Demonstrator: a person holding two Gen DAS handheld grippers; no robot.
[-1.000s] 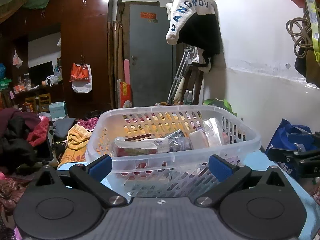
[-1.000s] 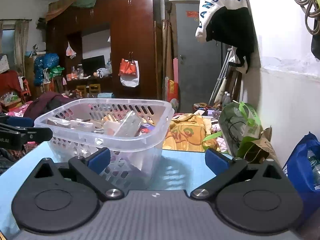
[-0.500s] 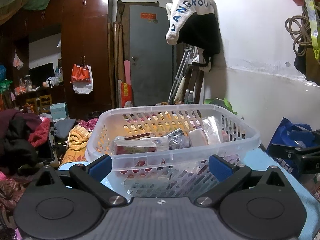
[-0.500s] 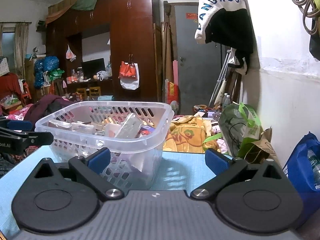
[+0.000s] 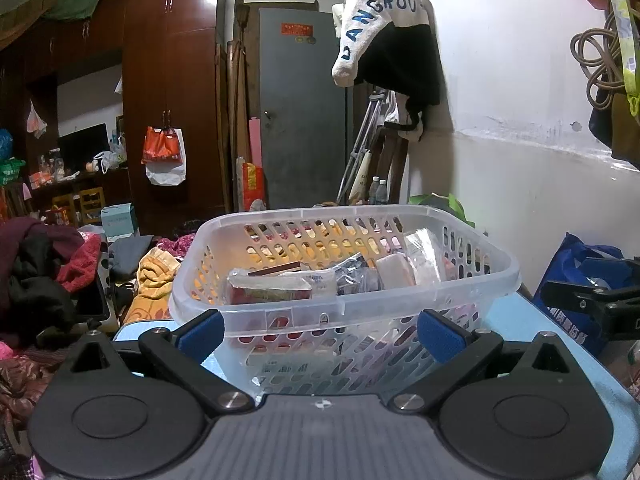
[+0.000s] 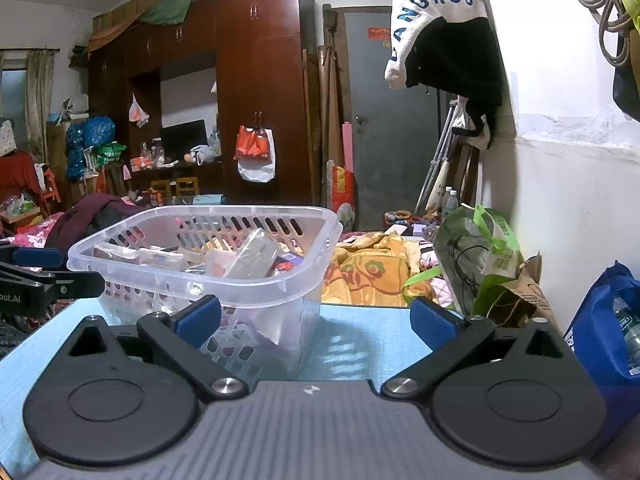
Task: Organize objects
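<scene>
A clear slotted plastic basket (image 5: pixel 344 304) stands on a light blue table (image 5: pixel 508 320), filled with several wrapped packets and small boxes (image 5: pixel 280 284). My left gripper (image 5: pixel 320 330) is open right in front of its near wall, nothing between the blue pads. In the right wrist view the basket (image 6: pixel 192 284) sits to the left; my right gripper (image 6: pixel 316 318) is open and empty, its left pad (image 6: pixel 198 314) before the basket's corner, the rest over bare table (image 6: pixel 360 344). Each gripper shows at the edge of the other's view.
A white wall (image 5: pixel 520 120) runs along the right with a hanging garment (image 5: pixel 384 28). A blue bag (image 6: pixel 608 328) and a green plastic bag (image 6: pixel 480 256) sit at the table's right side. Heaped clothes (image 5: pixel 48 272) lie left, a wardrobe (image 6: pixel 256 100) and door behind.
Both views shift very slightly; the basket looks a touch lower and nearer. Both grippers stay open and empty.
</scene>
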